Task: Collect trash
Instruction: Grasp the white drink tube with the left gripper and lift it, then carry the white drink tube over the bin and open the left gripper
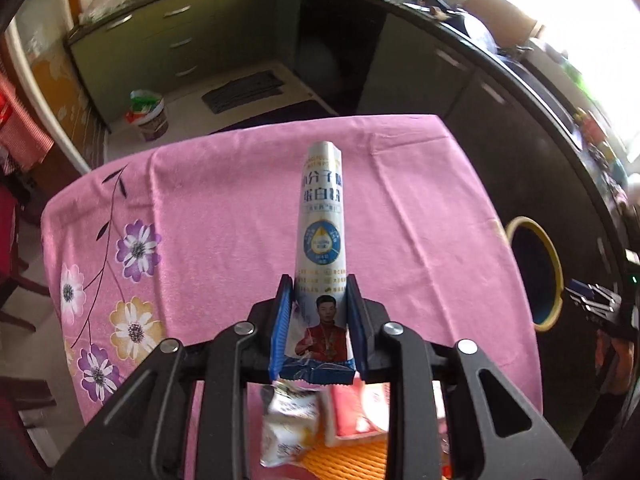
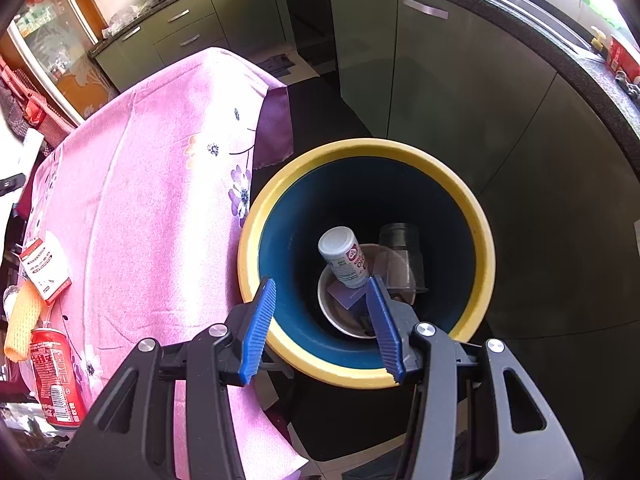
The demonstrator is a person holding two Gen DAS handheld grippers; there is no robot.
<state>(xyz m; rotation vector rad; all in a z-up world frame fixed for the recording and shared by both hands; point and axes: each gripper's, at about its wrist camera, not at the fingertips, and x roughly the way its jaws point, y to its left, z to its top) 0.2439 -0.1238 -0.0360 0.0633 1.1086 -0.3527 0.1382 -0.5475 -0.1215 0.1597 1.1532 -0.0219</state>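
My left gripper is shut on a tall white and blue printed carton, held above the pink flowered tablecloth; the carton sticks out forward past the blue pads. Below the left gripper lie a white snack wrapper, a pink packet and orange foam netting. My right gripper stands open over the yellow-rimmed blue trash bin, nothing between its fingers. Inside the bin lie a white bottle, a clear plastic cup and a paper bowl.
A red soda can, a red and white box and orange foam netting sit on the table's near left. The bin stands off the table's right side. Green kitchen cabinets line the back. A small bucket stands on the floor.
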